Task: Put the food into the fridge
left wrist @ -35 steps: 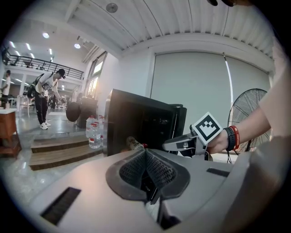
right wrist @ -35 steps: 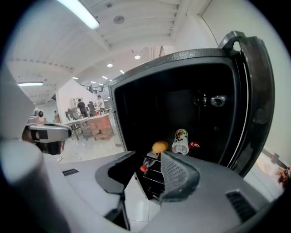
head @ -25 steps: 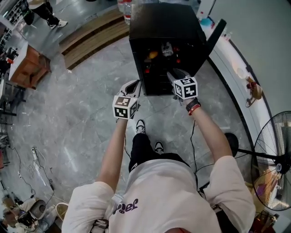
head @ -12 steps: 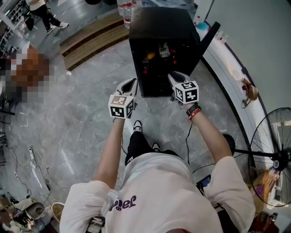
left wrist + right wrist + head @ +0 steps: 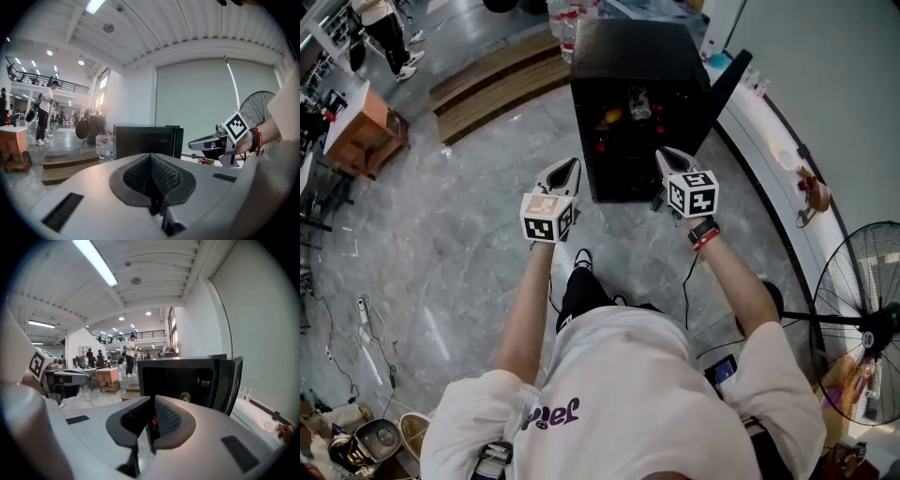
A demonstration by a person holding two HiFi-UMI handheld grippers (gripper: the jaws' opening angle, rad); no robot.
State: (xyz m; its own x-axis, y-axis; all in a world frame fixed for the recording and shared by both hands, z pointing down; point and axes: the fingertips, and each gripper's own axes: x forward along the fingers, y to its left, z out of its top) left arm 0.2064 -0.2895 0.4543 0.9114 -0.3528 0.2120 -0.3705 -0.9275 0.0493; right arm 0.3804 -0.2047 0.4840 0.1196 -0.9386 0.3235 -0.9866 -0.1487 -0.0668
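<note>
A small black fridge [image 5: 630, 56] stands on the grey floor with its door [image 5: 729, 77] swung open to the right. Inside I see an orange item [image 5: 612, 116], a small bottle [image 5: 639, 101] and red items [image 5: 600, 145] on the shelves. My right gripper [image 5: 667, 156] hovers just in front of the open fridge; its jaws are closing to a thin slit with nothing between them. My left gripper [image 5: 566, 171] is held left of the fridge front, shut and empty. The right gripper view looks straight into the fridge [image 5: 187, 380].
A floor fan [image 5: 862, 319] stands at the right. A white ledge [image 5: 778, 141] runs along the wall behind the door. Wooden steps [image 5: 487, 70] and water bottles [image 5: 562, 19] lie behind the fridge, and a wooden table [image 5: 361, 131] at far left. Cables [image 5: 380, 347] trail on the floor.
Both grippers stay raised before the open fridge. The right one has drawn slightly back and to the right; the left one has drifted a little left.
</note>
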